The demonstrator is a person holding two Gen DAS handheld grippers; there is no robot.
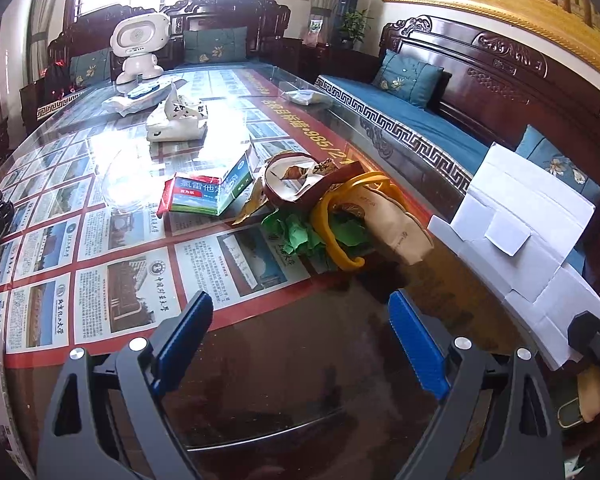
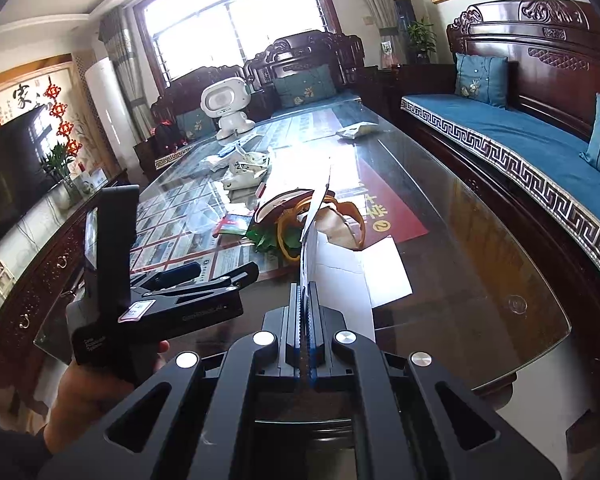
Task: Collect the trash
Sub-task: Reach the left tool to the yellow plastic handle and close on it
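My left gripper (image 1: 300,308) is open and empty, low over the near end of the glass table (image 2: 480,280), short of the trash. My right gripper (image 2: 305,286) is shut on a flattened white cardboard box (image 1: 528,236), held up at the table's right side; the right wrist view shows it edge-on (image 2: 316,216). Ahead of the left gripper lie a paper bag with yellow handles (image 1: 364,216), green crumpled paper (image 1: 296,232), a torn brown-and-white wrapper (image 1: 296,176) and a green-and-red medicine box (image 1: 208,192). Farther back lies a crumpled white bag (image 1: 176,116).
A white robot toy (image 1: 138,46) stands at the table's far end beside a white packet (image 1: 136,98). A clear plastic cup (image 1: 126,182) lies left of the medicine box. A small packet (image 1: 304,97) lies far right. A blue-cushioned wooden sofa (image 2: 520,136) runs along the right.
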